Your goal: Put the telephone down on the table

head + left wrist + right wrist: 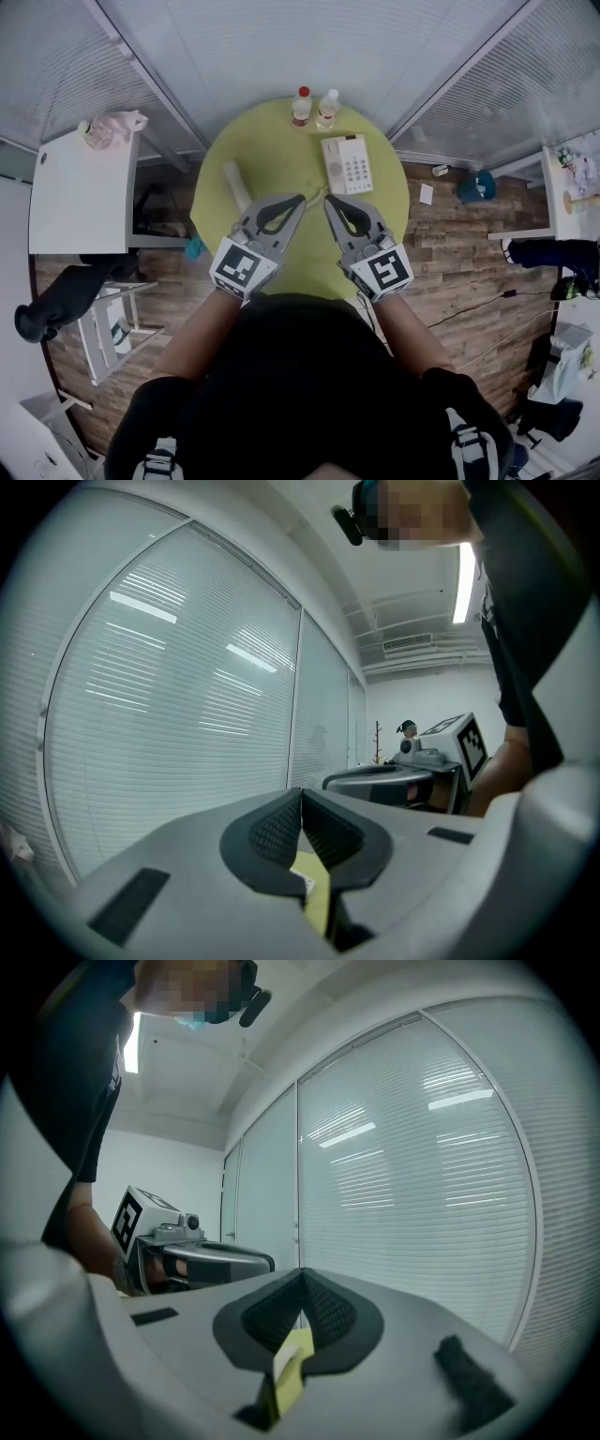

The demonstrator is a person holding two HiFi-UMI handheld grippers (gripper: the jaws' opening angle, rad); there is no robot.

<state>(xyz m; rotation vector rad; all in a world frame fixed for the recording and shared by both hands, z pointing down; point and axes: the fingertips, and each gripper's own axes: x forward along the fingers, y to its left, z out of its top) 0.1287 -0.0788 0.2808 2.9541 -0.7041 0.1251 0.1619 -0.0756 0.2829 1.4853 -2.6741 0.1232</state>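
Note:
The white telephone [346,163], keypad facing up, lies on the round yellow-green table [281,150] toward its far right. My left gripper [301,198] and right gripper [327,200] hover side by side over the middle of the table, tips angled toward each other, just short of the phone. Both are shut with nothing between the pads. In the left gripper view the left gripper [301,795] points up at the window blinds, its pads meeting. The right gripper [302,1275] looks the same in the right gripper view.
Two small bottles [314,108] stand at the table's far edge. A long white object [236,185] lies on the table's left side. A white side table [80,187] stands to the left over the wooden floor. Windows with blinds ring the far side.

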